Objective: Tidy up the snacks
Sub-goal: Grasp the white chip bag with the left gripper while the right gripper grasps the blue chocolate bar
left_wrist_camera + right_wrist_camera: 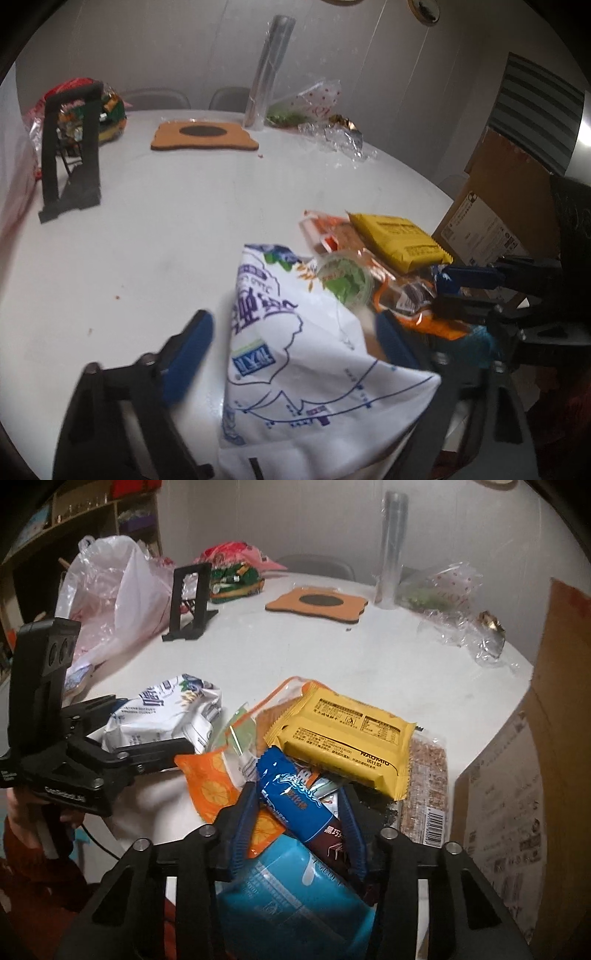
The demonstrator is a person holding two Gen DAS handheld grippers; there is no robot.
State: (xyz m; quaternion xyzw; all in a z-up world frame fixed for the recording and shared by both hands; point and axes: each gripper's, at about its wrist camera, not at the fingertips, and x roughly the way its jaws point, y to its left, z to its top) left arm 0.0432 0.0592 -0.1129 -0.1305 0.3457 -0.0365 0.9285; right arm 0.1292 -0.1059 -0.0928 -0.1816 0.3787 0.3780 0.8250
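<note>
Snacks are heaped at the near edge of the white surface. One blue bar lies with its long axis running from the pile toward the right hand-held gripper, whose pads pinch it. One white bag sits lengthwise between the spread fingers of the left hand-held gripper, not visibly pressed. One yellow pack lies flat on top.

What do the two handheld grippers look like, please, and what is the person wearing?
Both the left gripper and right gripper have black angular plastic frames with silver bolts and ribbed blue pads on the jaws. The left carries white lettering, and a red sleeve shows behind it.
</note>
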